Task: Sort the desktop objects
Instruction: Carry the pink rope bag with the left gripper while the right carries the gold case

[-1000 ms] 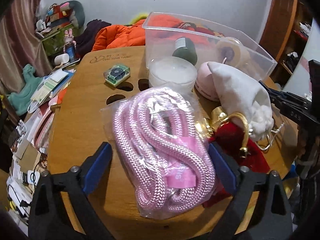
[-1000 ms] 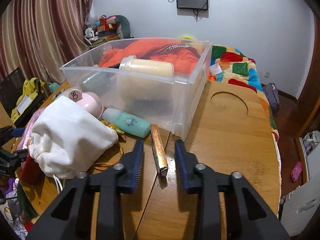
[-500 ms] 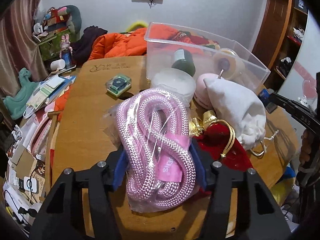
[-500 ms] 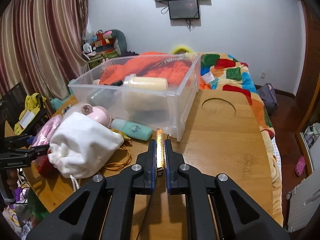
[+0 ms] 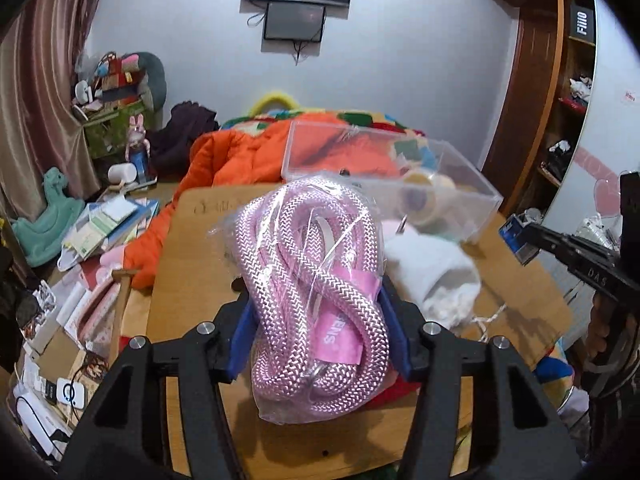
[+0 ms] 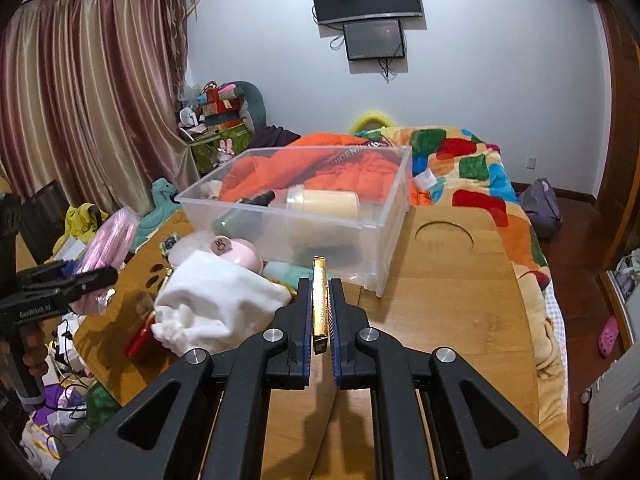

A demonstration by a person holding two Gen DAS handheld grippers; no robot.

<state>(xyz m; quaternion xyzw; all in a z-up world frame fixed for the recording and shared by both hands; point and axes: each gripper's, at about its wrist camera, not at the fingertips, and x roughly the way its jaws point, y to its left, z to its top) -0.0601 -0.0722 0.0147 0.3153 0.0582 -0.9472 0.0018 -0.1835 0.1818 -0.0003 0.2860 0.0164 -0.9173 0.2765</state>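
The left gripper [image 5: 320, 332] is clamped on a bagged pink rope [image 5: 316, 292], held up off the wooden table [image 5: 192, 280]. The right gripper [image 6: 320, 316] pinches a slim gold box [image 6: 320, 300] between its 2 blue pads [image 6: 306, 328], apparently clear of the tabletop, just short of the clear plastic bin [image 6: 360, 220]. A white pouch [image 6: 216, 304] lies to its left.
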